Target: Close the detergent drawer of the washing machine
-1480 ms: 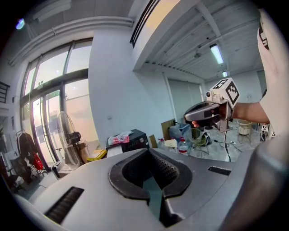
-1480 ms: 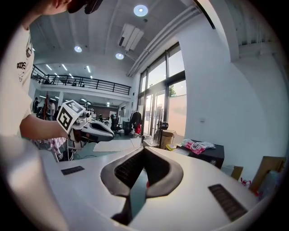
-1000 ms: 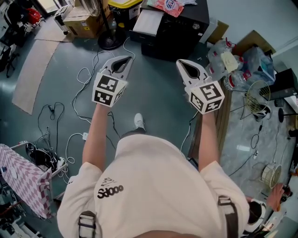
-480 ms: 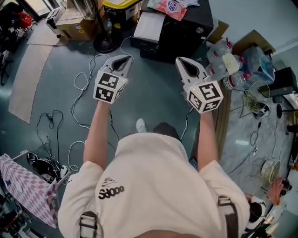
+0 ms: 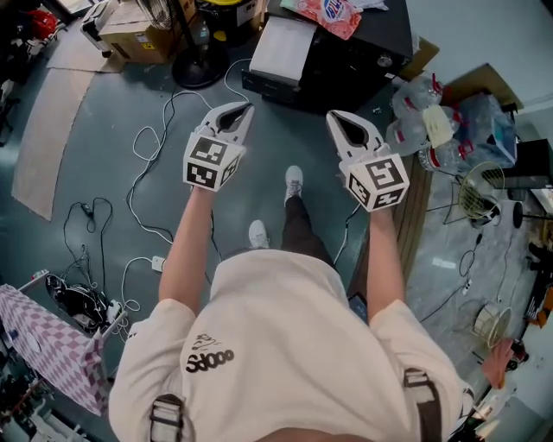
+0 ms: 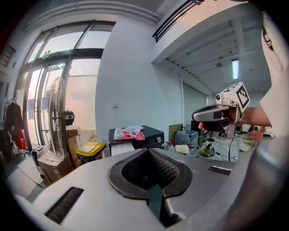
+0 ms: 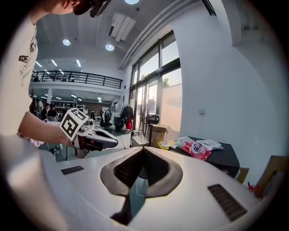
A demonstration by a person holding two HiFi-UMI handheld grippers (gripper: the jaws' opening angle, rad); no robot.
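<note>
A black machine (image 5: 346,52) stands on the floor ahead, with a pink detergent bag (image 5: 333,13) on top and a white flat part (image 5: 281,47) jutting from its front. Whether that part is the drawer I cannot tell. Both grippers are held out in the air, well short of the machine. My left gripper (image 5: 246,108) is shut and empty; its own view (image 6: 148,151) shows the jaws meeting and the machine (image 6: 151,135) beyond. My right gripper (image 5: 331,116) is shut and empty too, jaws together in its own view (image 7: 143,149). Each gripper shows in the other's view.
Cables (image 5: 151,147) snake over the floor at left. A fan's round base (image 5: 199,73) and cardboard boxes (image 5: 138,34) stand left of the machine. Plastic bottles and bags (image 5: 432,121) pile up at right beside a wooden plank (image 5: 415,216). A checkered cloth (image 5: 43,337) hangs at lower left.
The person has stepped forward, one foot now out in front. The black machine and the boxes have drawn nearer. Both grippers stay shut and side by side.
</note>
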